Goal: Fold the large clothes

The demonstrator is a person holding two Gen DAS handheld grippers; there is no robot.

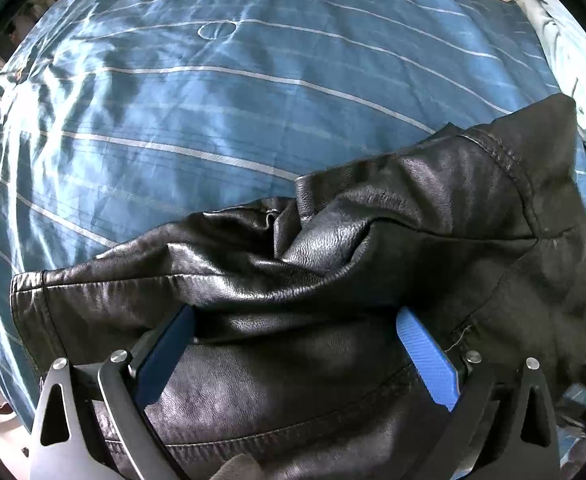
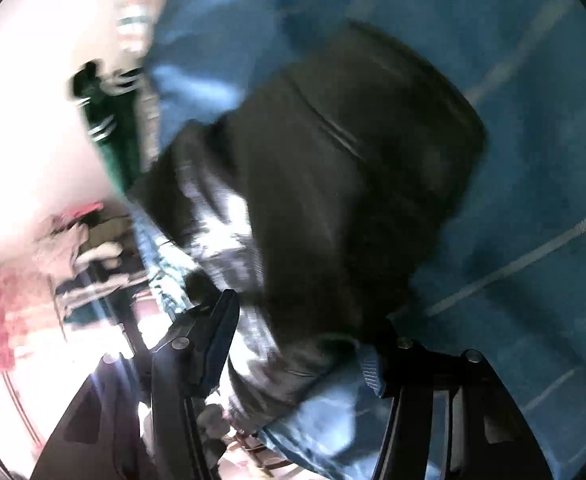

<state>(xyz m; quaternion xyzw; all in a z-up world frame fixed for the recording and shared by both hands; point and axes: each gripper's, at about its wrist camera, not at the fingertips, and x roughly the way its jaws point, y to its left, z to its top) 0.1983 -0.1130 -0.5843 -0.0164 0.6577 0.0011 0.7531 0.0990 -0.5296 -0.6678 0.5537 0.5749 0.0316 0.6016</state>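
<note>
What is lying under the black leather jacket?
The blue striped bedcover lies under the black leather jacket and shows all around it. Anything directly beneath the jacket is hidden.

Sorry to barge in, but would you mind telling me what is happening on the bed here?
A person with a handheld gripper in each hand is folding a black leather jacket on a bed covered by a blue striped duvet. The left gripper is open, its blue fingers spread over a bunched part of the jacket. The right gripper also looks open beside the jacket's edge, though that view is blurred. The jacket lies crumpled, not yet neatly folded.
</note>
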